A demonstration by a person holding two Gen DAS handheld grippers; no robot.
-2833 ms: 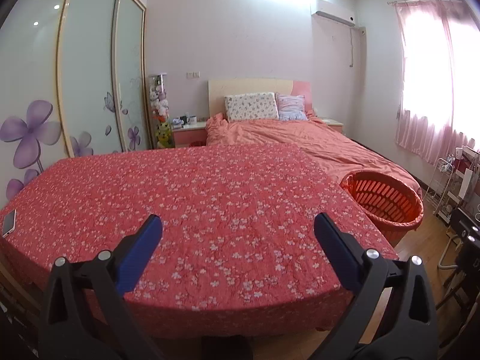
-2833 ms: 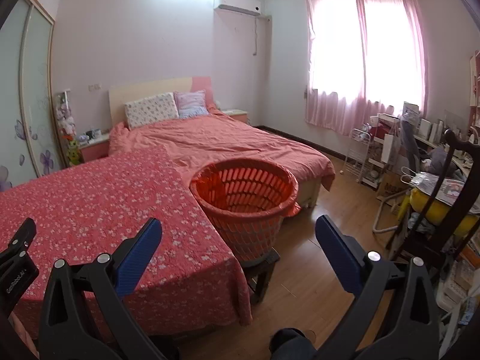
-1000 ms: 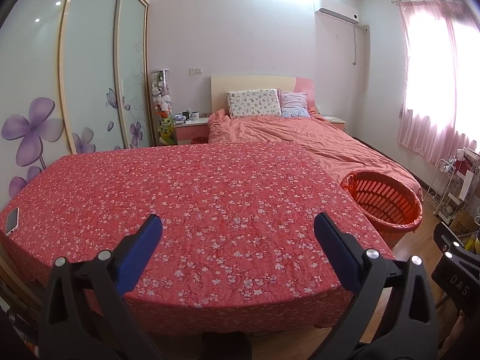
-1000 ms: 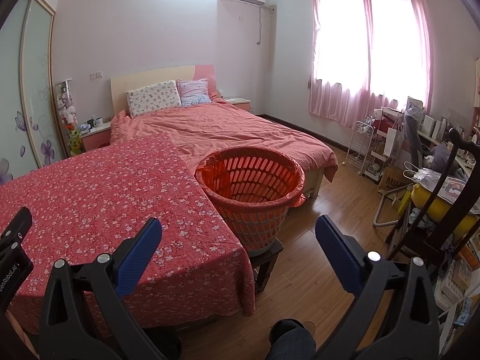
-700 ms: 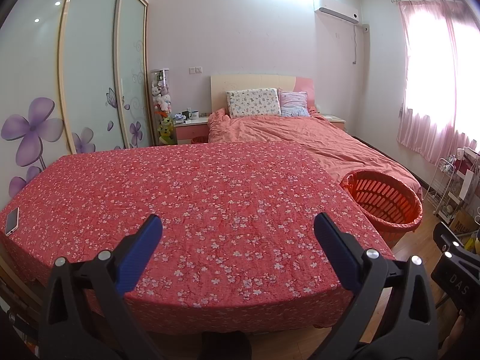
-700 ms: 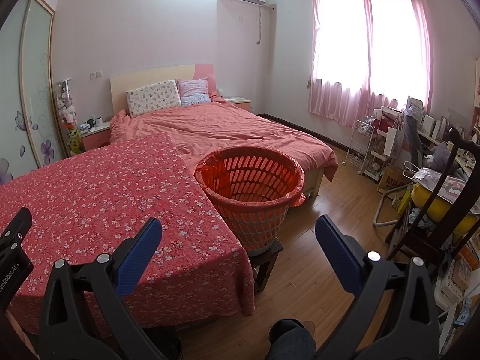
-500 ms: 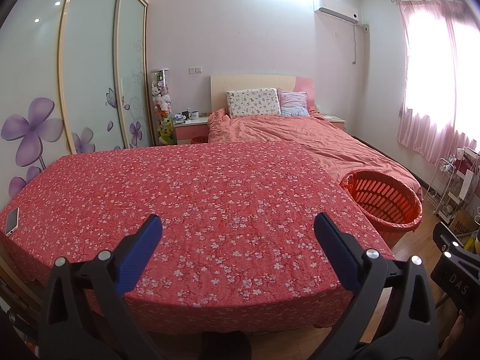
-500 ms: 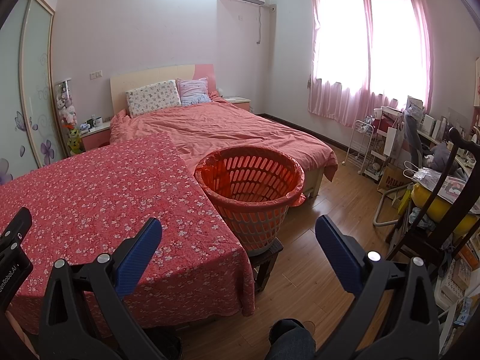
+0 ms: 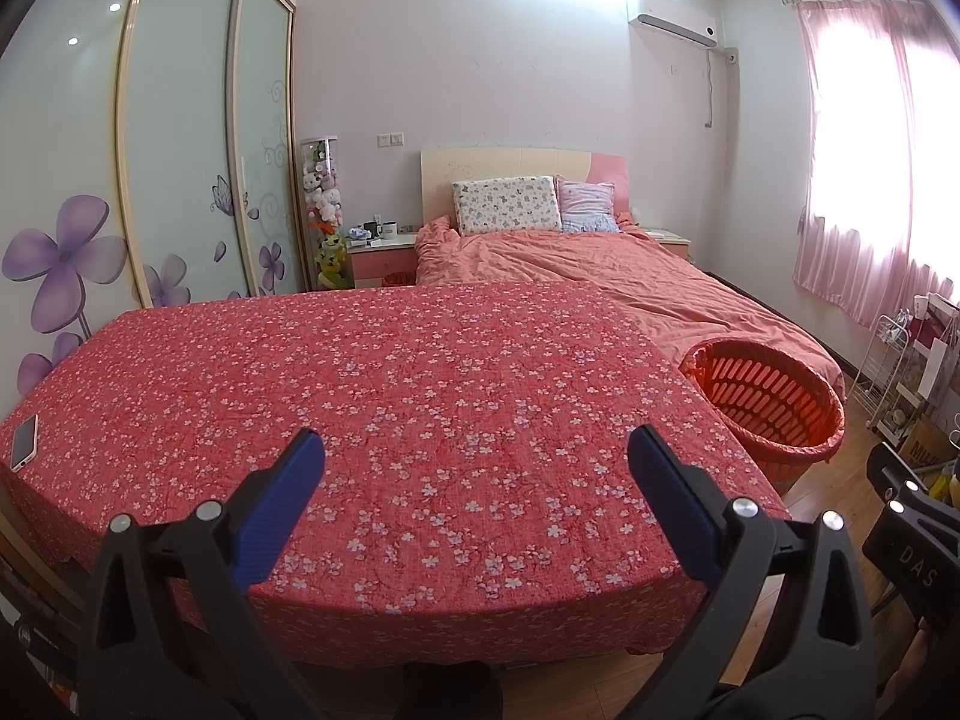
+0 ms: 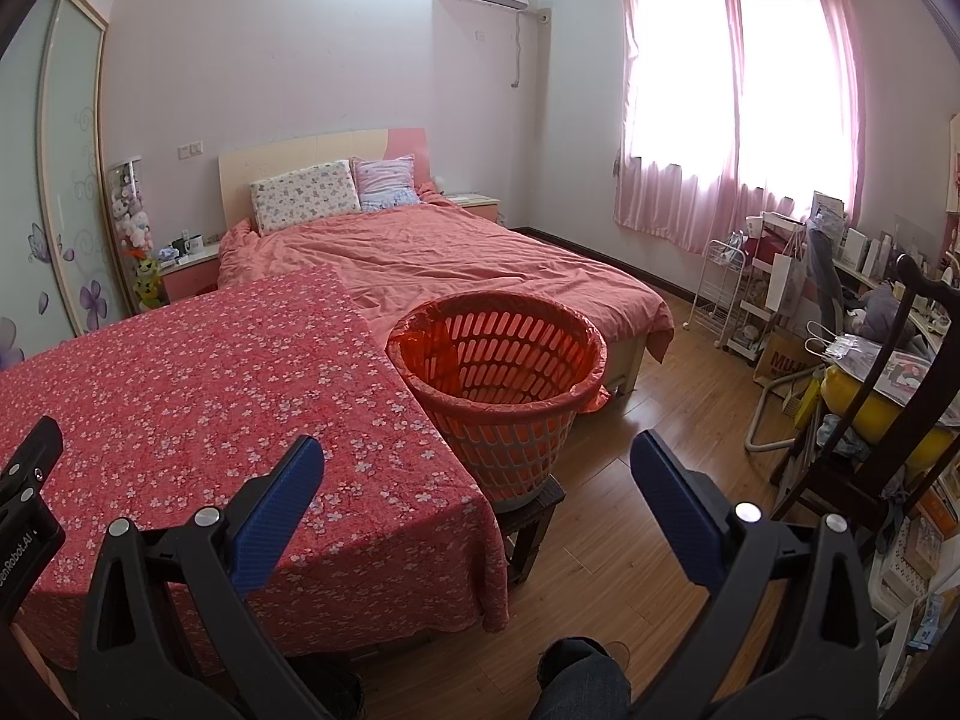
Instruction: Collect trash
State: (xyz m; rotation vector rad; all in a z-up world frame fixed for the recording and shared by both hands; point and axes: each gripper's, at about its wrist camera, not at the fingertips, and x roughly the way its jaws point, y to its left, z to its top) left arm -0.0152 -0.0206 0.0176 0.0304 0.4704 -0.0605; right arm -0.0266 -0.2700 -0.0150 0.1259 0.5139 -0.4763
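Standing on a small dark stool (image 10: 531, 516) on the wood floor (image 10: 648, 546): orange basket (image 10: 501, 384), lined with a thin red bag, just beside the corner of the table under the red floral cloth (image 9: 384, 414) and near the foot of the pink bed (image 10: 480, 264). Held above the cloth, jaws spread wide, gripping nothing: left gripper (image 9: 474, 468). Hovering over basket and floor, equally wide and empty: right gripper (image 10: 477, 474). Lying at the cloth's left edge: white phone (image 9: 24, 442).
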